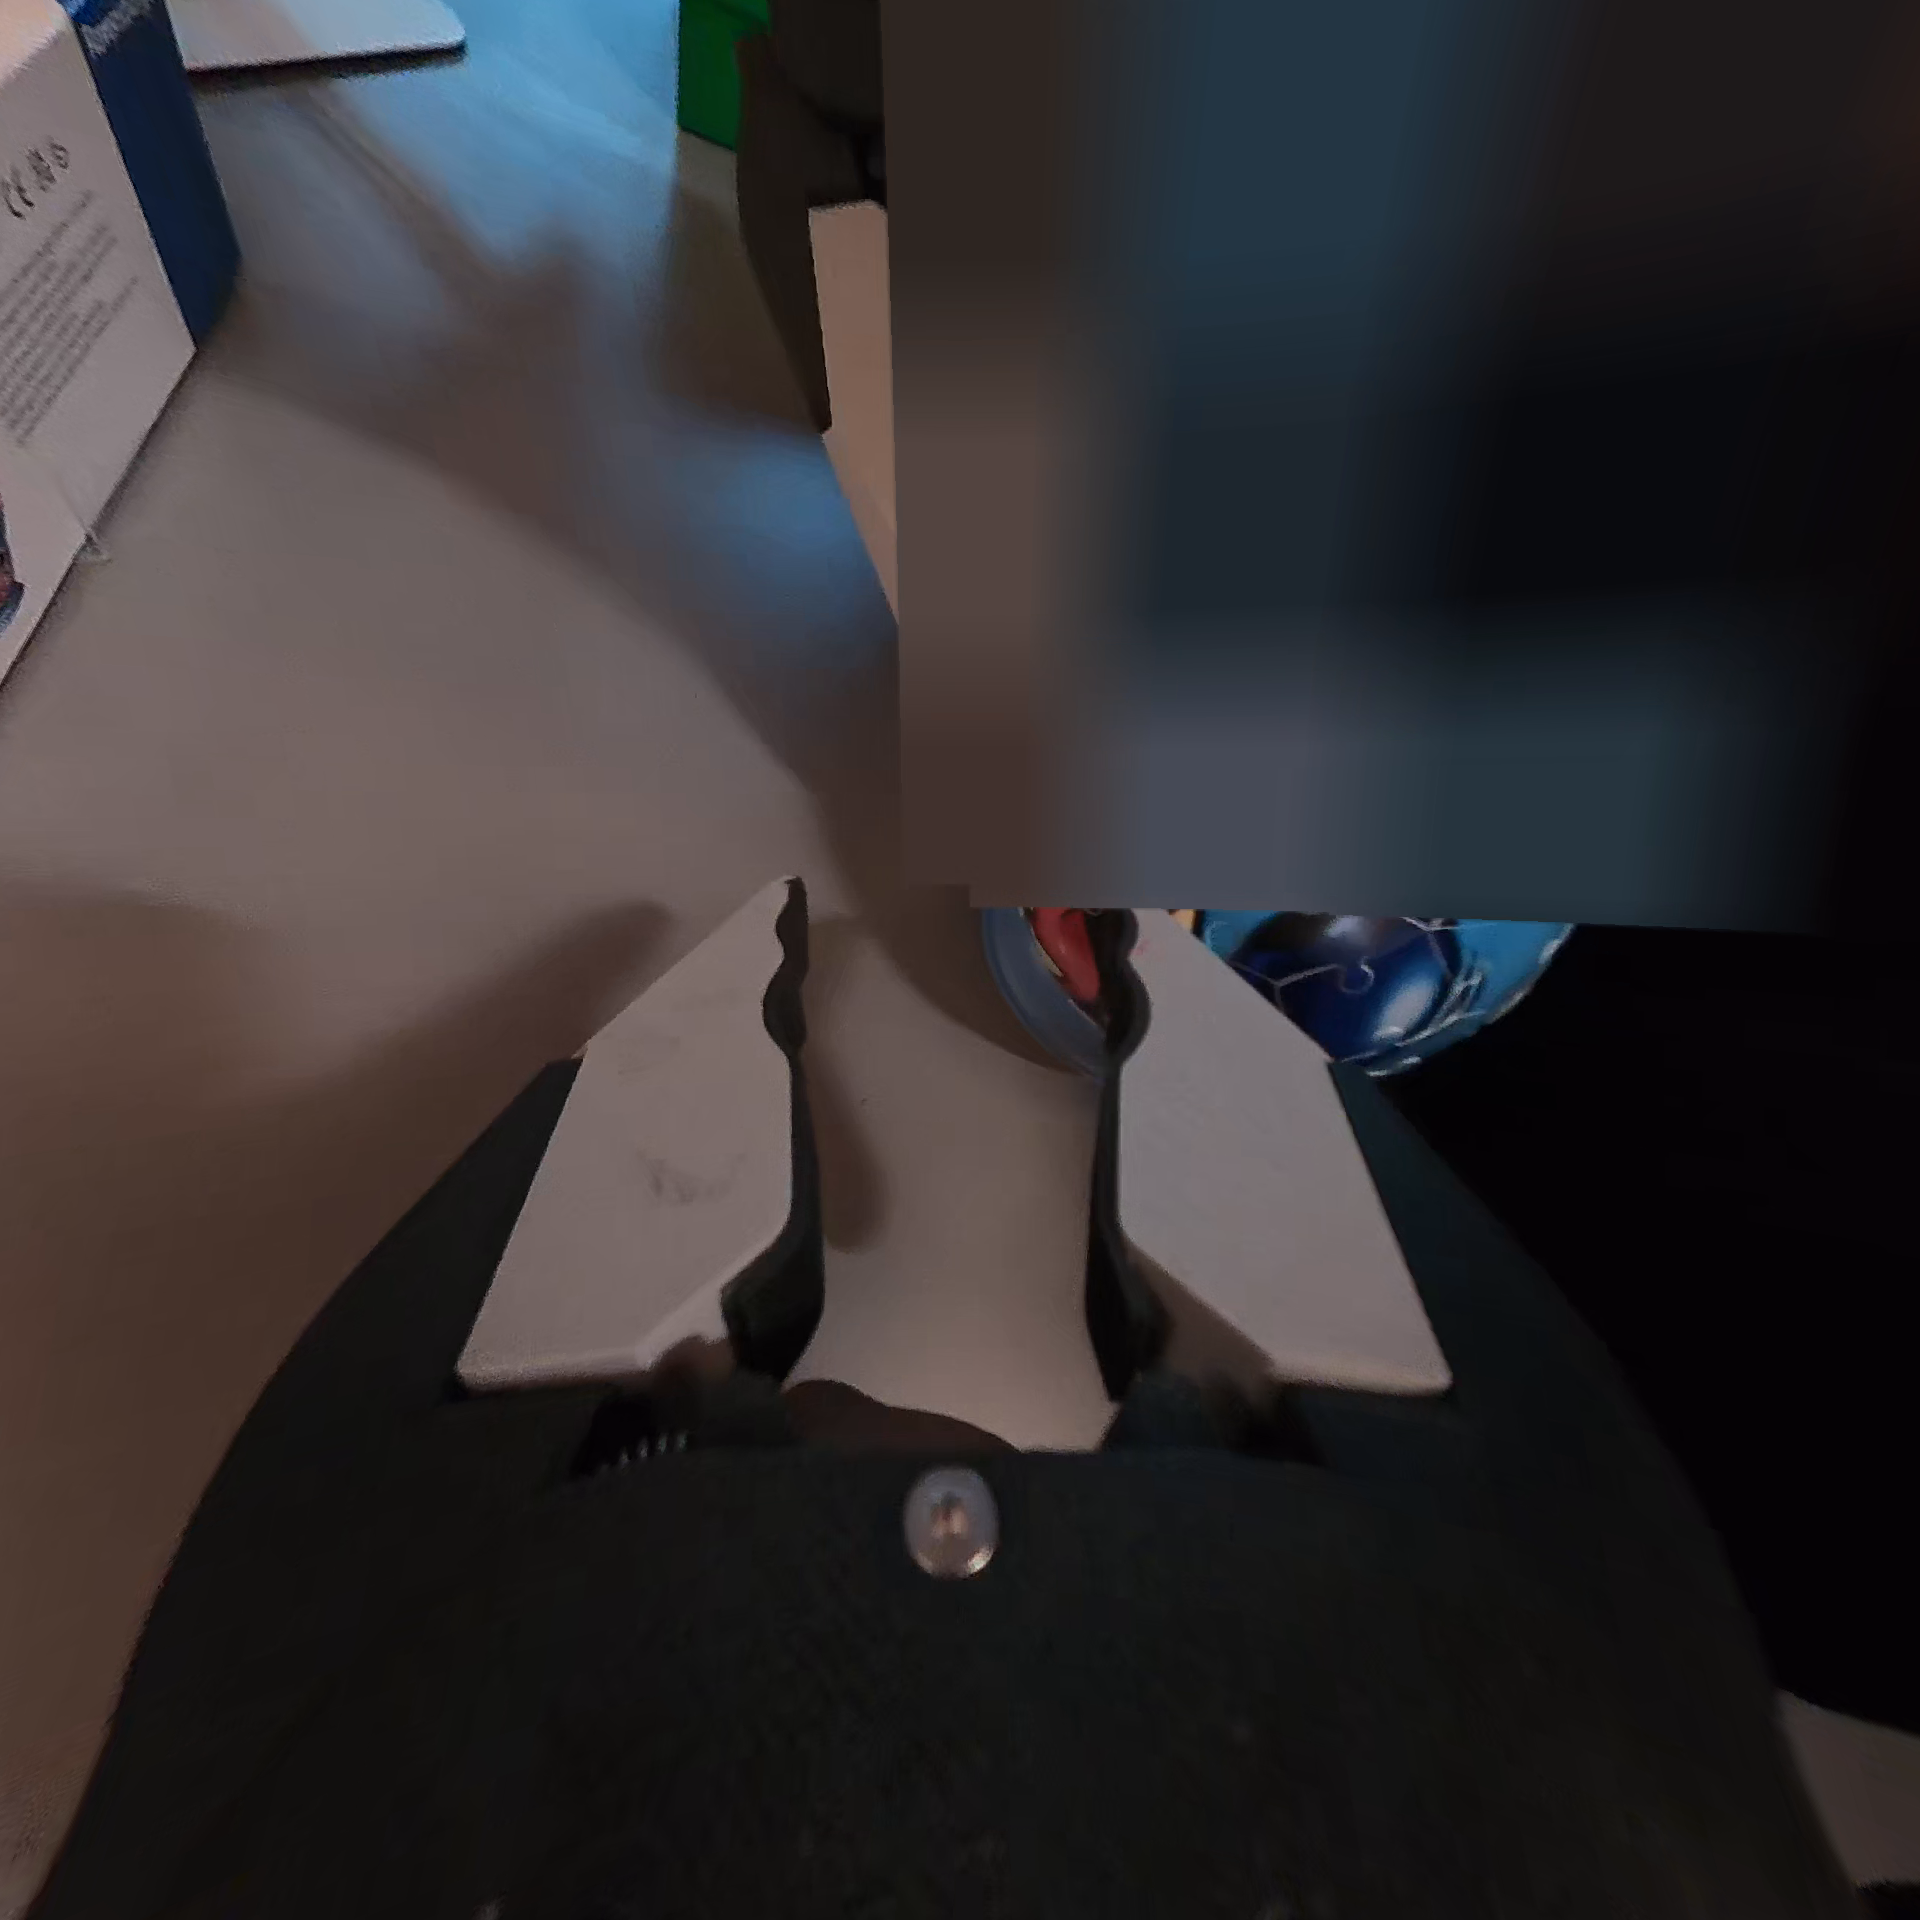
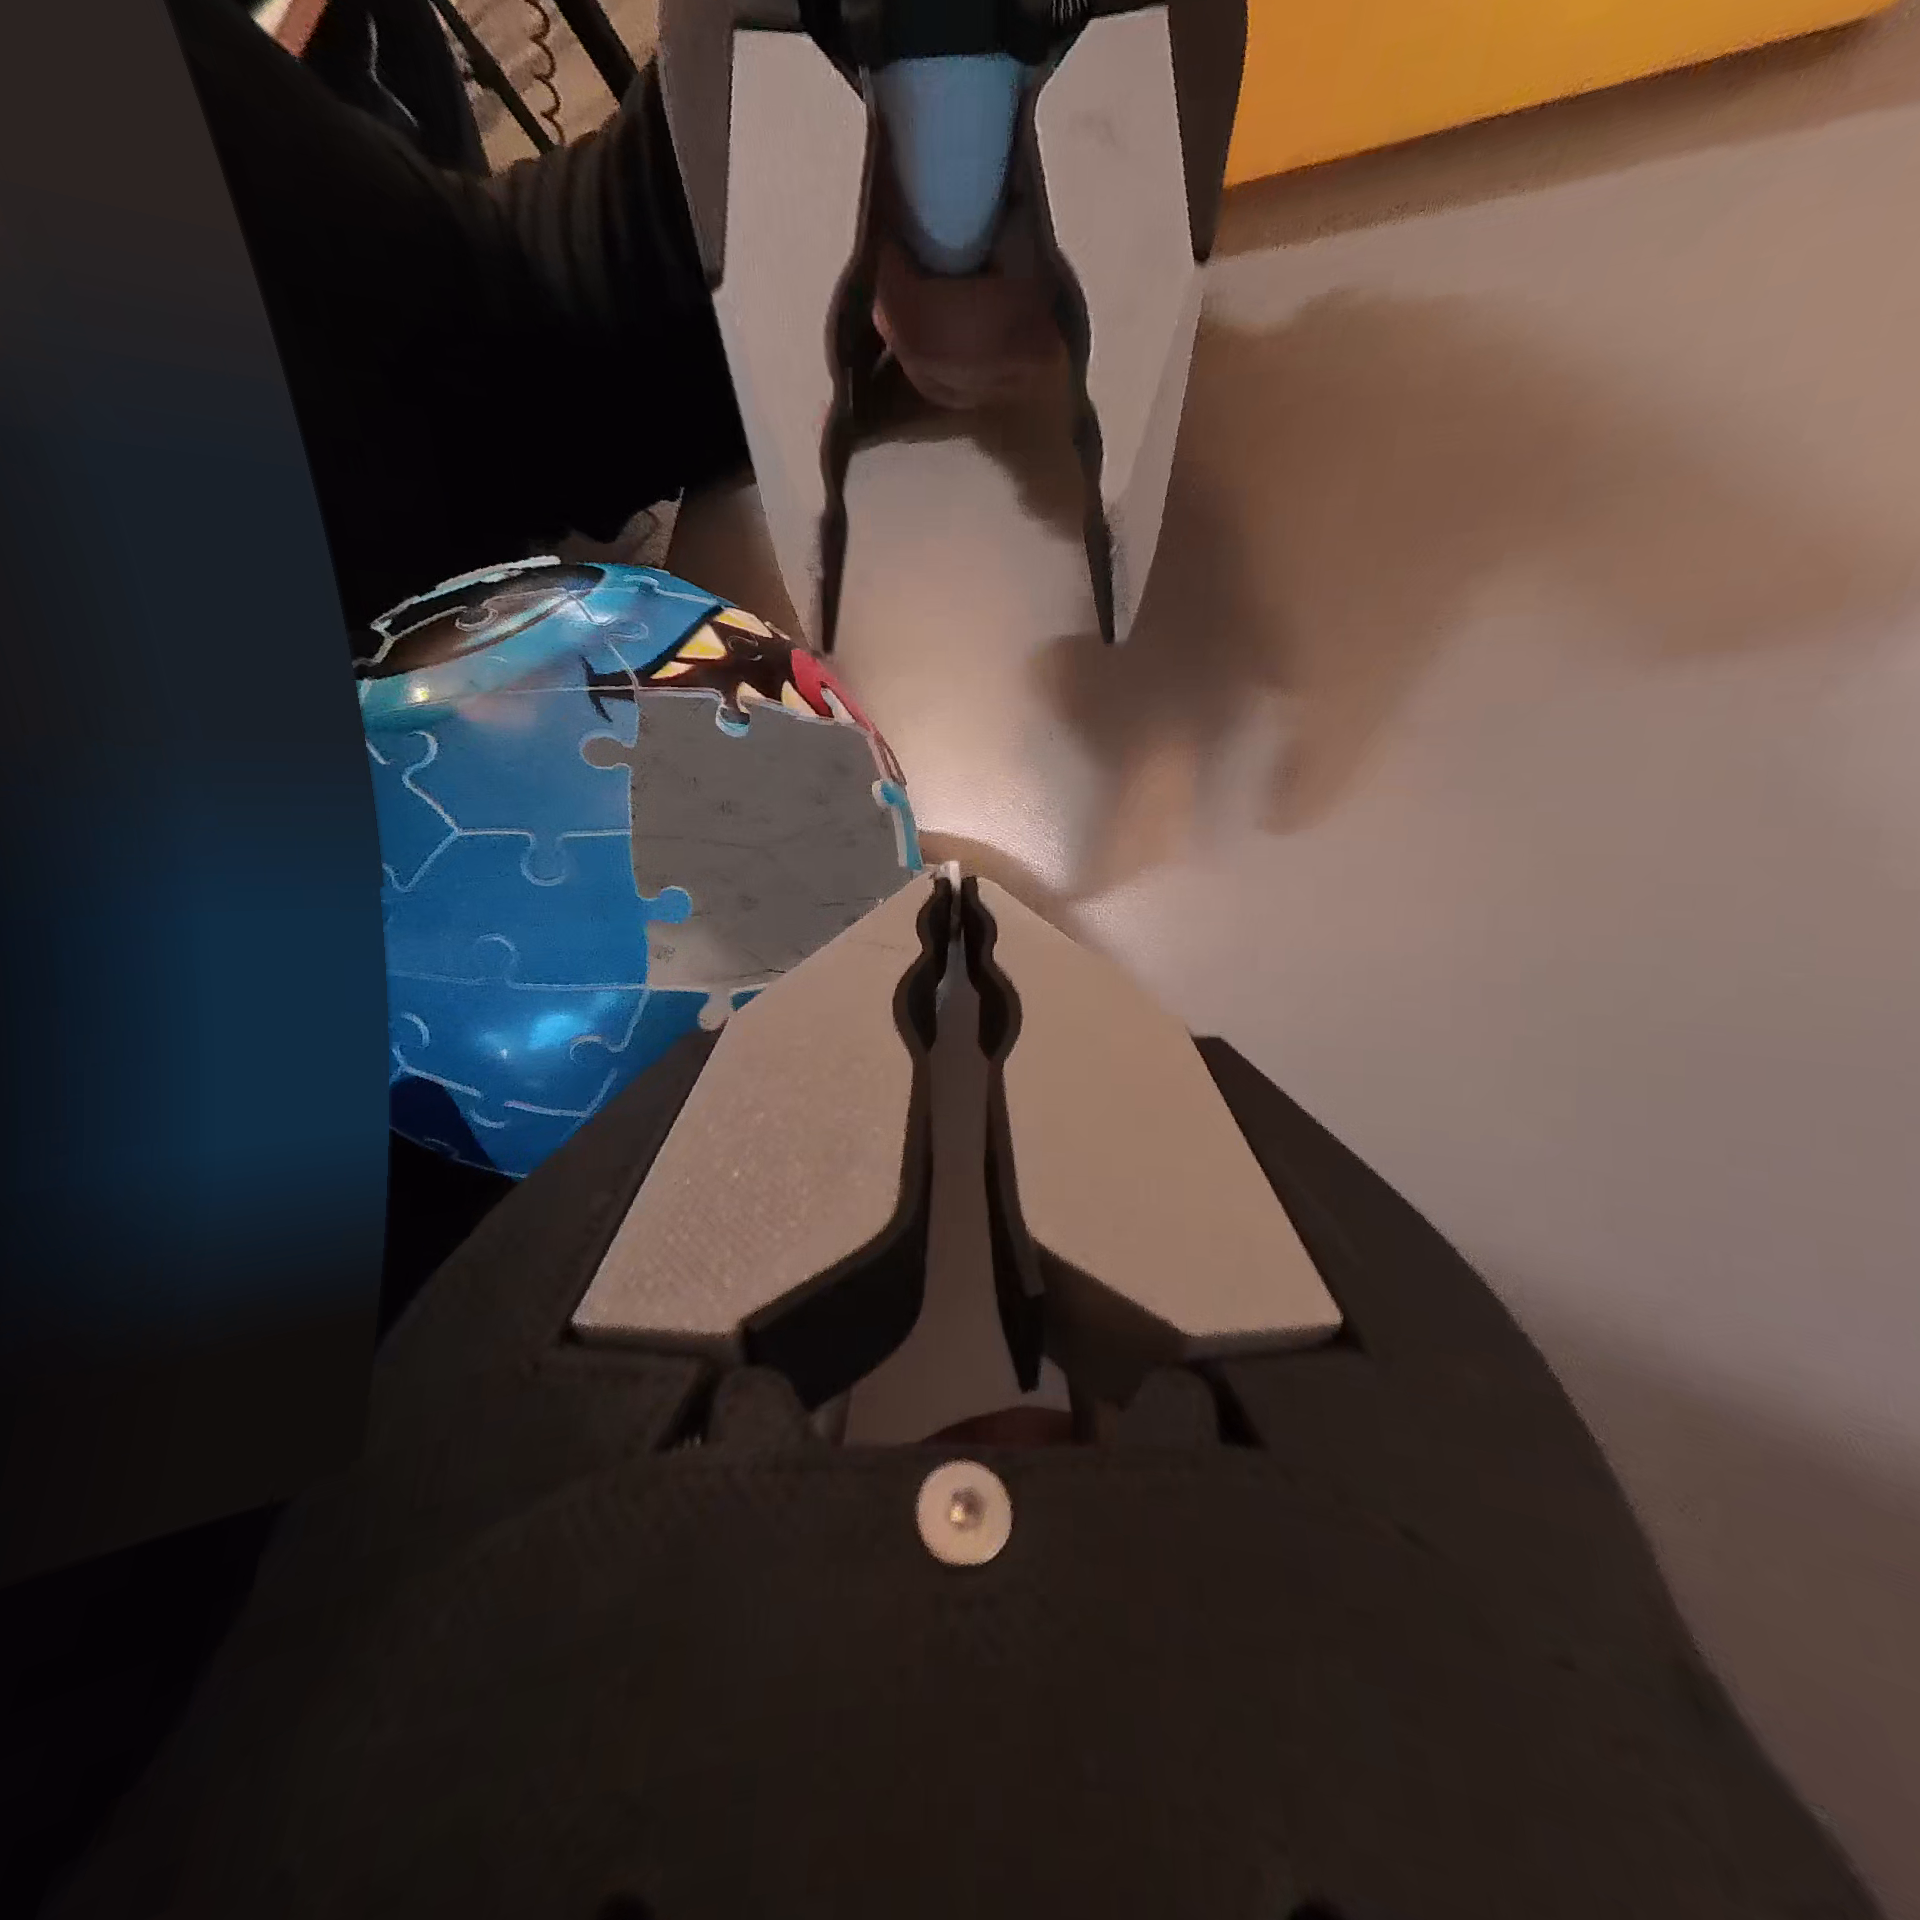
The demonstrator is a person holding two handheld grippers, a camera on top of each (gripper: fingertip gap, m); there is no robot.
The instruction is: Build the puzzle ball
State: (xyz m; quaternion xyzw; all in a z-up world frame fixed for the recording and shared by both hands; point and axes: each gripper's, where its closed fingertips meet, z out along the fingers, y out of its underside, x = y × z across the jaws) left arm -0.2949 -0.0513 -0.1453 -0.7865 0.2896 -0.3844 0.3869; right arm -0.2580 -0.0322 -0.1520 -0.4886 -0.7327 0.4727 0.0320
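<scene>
Puzzle ball point(image 2: 520, 862) sits at the left of my right wrist view, mostly blue pieces, with a grey unfilled patch facing the camera and a printed toothy mouth near its top. It lies against dark clothing on a person's side; whether it touches the counter point(image 2: 1558, 935) I cannot tell.

Right gripper point(image 2: 958, 894): clenched on a thin white-edged puzzle piece point(image 2: 951, 935), held edge-on between the tips, just beside the ball's grey gap.

Left gripper point(image 1: 956, 935): released, jaws parted, bare counter between them. In its own view its right finger overlaps the ball's rim point(image 1: 1039, 997) (contact unclear). From the right wrist view the same gripper point(image 2: 966, 623) comes in from the top, tips close to the ball's upper right.

Surface: pale grey-beige counter, matte, soft shadows of both grippers across it.

Room: a white and blue box point(image 1: 94, 312) at far left of the left view, a green object point(image 1: 717, 62) at the back, a yellow panel point(image 2: 1507, 73) along the far edge in the right view. Dim, warm light.
</scene>
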